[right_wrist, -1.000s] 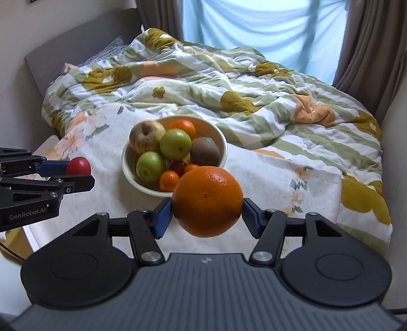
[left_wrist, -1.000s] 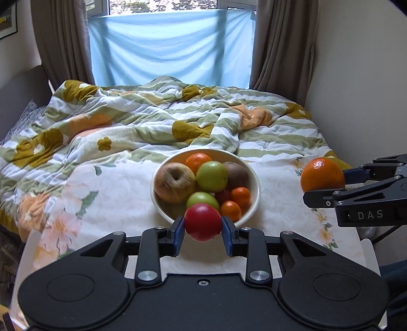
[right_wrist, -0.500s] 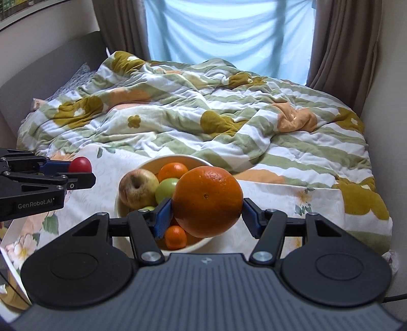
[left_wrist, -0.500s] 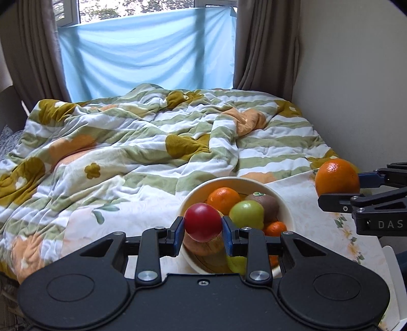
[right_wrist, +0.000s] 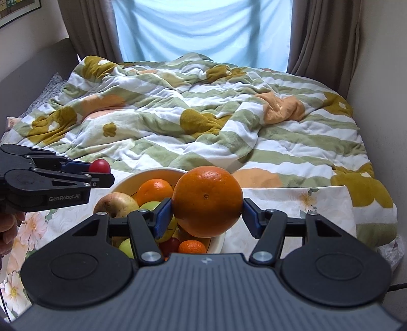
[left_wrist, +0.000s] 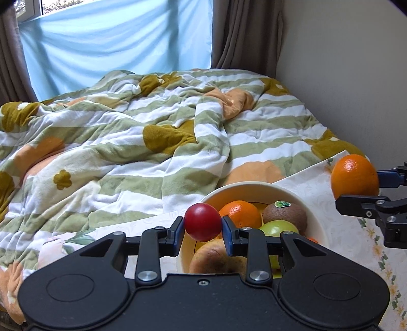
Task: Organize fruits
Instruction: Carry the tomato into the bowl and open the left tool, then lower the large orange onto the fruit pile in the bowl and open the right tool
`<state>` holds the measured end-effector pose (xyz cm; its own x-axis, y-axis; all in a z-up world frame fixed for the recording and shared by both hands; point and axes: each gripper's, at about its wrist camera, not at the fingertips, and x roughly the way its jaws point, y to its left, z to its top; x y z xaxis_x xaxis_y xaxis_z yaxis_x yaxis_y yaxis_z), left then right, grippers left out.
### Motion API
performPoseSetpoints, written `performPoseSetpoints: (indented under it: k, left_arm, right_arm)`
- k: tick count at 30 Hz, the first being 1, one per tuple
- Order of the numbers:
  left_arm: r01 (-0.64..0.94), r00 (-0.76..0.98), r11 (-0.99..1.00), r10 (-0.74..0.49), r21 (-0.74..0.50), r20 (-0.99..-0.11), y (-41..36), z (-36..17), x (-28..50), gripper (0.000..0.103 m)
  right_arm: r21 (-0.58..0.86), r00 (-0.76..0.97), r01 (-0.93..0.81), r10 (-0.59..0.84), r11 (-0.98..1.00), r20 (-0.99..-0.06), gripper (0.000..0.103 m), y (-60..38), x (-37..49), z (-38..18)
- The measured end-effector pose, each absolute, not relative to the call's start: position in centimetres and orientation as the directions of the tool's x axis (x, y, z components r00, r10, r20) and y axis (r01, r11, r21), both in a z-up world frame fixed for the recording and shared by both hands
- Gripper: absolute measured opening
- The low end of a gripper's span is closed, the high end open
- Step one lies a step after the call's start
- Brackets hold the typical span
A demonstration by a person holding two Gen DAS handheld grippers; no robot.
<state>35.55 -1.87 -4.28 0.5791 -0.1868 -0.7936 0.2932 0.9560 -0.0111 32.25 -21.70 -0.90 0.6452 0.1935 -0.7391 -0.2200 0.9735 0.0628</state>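
The left gripper [left_wrist: 203, 226] is clamping one small red fruit [left_wrist: 202, 222] above the bowl [left_wrist: 314, 221]'s left rim. The bowl is holding two green apples, two oranges, one kiwi. The right gripper [right_wrist: 207, 205] is gripping one big orange [right_wrist: 207, 201], jaws half spread.

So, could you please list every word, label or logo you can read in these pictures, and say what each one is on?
"GenRobot.AI": on the side of the left gripper, seen from the right wrist.
Green sticker on the kiwi in the bowl: print too small to read.
Small logo mark on the right gripper body: a symbol, no letters.
Framed picture on the wall: too blurred to read.
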Motion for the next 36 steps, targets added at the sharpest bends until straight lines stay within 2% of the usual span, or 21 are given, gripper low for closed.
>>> performPoseSetpoints:
  k: [5,7,9,10,28,36]
  left_arm:
    - [0.302,0.559,0.953,-0.198,-0.025,-0.805,-1.8,-5.3,36.8,0.036]
    - [0.3,0.563,0.953,-0.209,-0.038,-0.8,-1.6,-5.2,37.0,0.052]
    - [0.296,0.58,0.954,-0.212,-0.039,-0.787,-1.5,-4.9,37.0,0.095]
    - [0.293,0.597,0.955,-0.211,-0.034,-0.774,-1.4,-4.7,36.8,0.099]
    - [0.205,0.63,0.978,-0.155,-0.03,-0.761,1.6,-3.7,33.7,0.1]
    - [0.143,0.644,0.989,-0.11,-0.022,-0.757,2.9,-3.9,33.5,0.1]
  right_arm:
    - [0.071,0.635,-0.196,0.182,0.978,-0.751,0.074,-21.8,33.0,-1.8]
    - [0.073,0.631,-0.187,0.177,0.98,-0.756,0.074,-22.0,33.2,-2.0]
    - [0.072,0.629,-0.178,0.17,0.981,-0.758,0.074,-22.1,33.4,-2.2]
    - [0.072,0.629,-0.174,0.168,0.982,-0.759,0.074,-22.1,33.5,-2.2]
    - [0.067,0.598,-0.26,0.215,0.963,-0.772,0.074,-19.5,38.2,-4.2]
    - [0.117,0.571,-0.273,0.259,0.955,-0.779,0.075,-18.5,40.3,-5.9]
